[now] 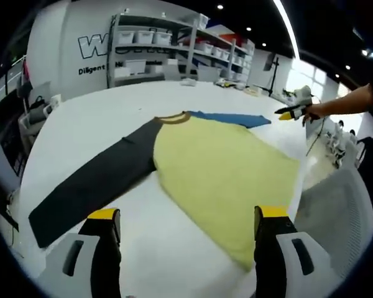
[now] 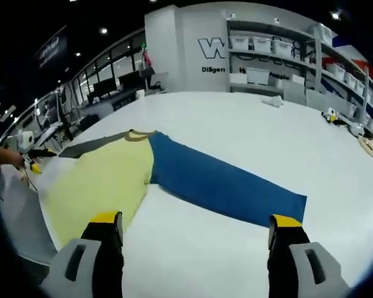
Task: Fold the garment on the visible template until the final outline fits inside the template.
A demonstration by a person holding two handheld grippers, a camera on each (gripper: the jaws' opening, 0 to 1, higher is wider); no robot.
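Note:
A long-sleeved shirt lies flat on the white table (image 1: 99, 118). Its body is pale yellow (image 1: 224, 167), one sleeve dark grey (image 1: 93, 186), the other blue (image 1: 233, 118), and the collar is brown. My left gripper (image 1: 188, 214) hovers open over the table just short of the yellow body and grey sleeve, with nothing between its jaws. My right gripper (image 2: 195, 220) is open too, above the table near the blue sleeve (image 2: 224, 183), with the yellow body (image 2: 99, 180) to its left. Each gripper appears small in the other's view, held by a hand: the right gripper (image 1: 292, 113) and the left gripper (image 2: 31, 152).
Metal shelves with white bins (image 1: 155, 37) stand against the back wall beyond the table. A grey mesh chair (image 1: 336, 205) sits at the table's edge near the yellow hem. Small items (image 2: 331, 115) lie on the far side of the table (image 2: 248, 124). Desks and chairs (image 1: 31, 115) stand off to the left.

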